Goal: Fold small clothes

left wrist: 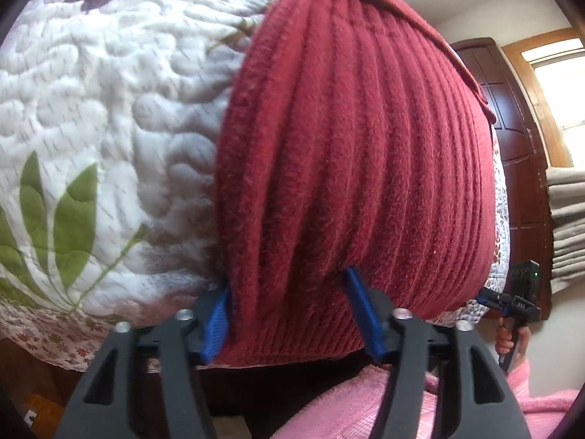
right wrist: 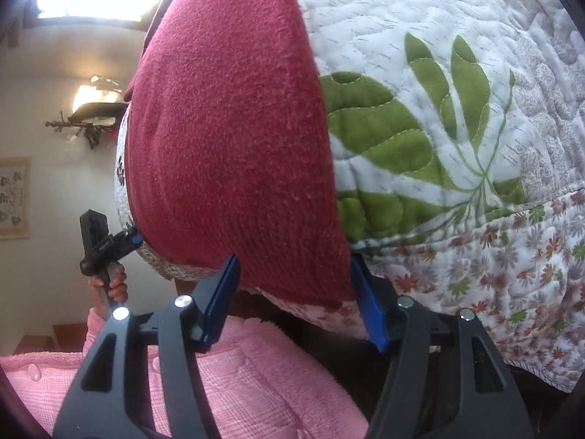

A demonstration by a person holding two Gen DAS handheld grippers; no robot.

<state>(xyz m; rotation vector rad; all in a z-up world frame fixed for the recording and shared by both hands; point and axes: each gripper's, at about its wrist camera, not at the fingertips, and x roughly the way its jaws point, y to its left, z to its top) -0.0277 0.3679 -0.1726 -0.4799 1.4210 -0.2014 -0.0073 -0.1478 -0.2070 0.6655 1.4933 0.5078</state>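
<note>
Black two-finger left gripper (left wrist: 289, 311) with blue pads, spread wide around near hem of dark red ribbed fleece garment (left wrist: 351, 168). Same for right gripper (right wrist: 294, 300), also unclosed. Spread flat on white quilted leaf-print bedspread (left wrist: 95, 109).

Black gripper frames, silver screws, blue fingers (left wrist: 218, 322) — pink fleece sleeve (right wrist: 256, 376).
</note>
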